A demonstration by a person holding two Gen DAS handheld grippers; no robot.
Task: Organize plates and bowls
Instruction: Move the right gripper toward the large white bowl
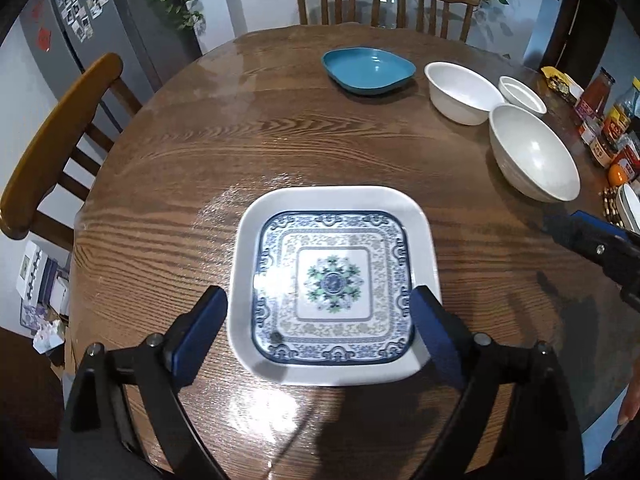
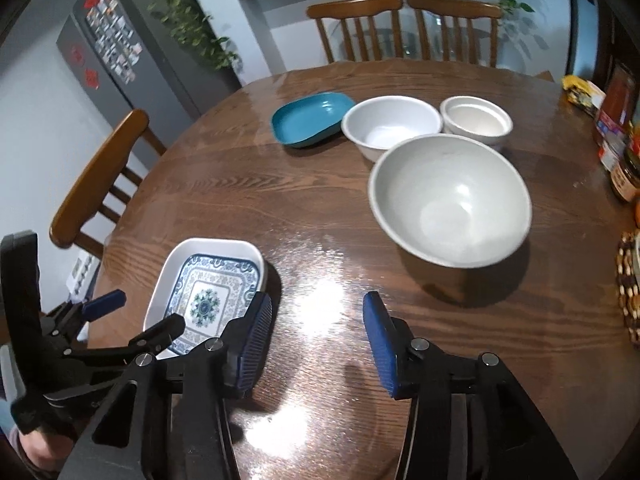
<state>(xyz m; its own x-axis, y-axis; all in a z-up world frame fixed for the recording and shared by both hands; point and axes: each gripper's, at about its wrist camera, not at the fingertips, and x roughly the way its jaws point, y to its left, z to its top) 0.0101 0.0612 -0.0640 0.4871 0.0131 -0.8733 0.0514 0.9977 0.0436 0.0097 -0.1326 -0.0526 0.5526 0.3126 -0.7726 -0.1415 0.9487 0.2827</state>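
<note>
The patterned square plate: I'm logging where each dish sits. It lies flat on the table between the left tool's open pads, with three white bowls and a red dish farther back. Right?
Not quite: the dish is blue, not red, as the left wrist view shows. The patterned square plate does lie flat on the table between the left tool's open pads, three white bowls farther back.

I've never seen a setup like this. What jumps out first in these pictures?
The square plate with its blue-and-green pattern lies on the near side of the round wooden table, framed by the open blue-padded left claw, which isn't touching it. Further back sit a teal dish and three white bowls, the largest bowl ahead of the empty right claw.
</note>
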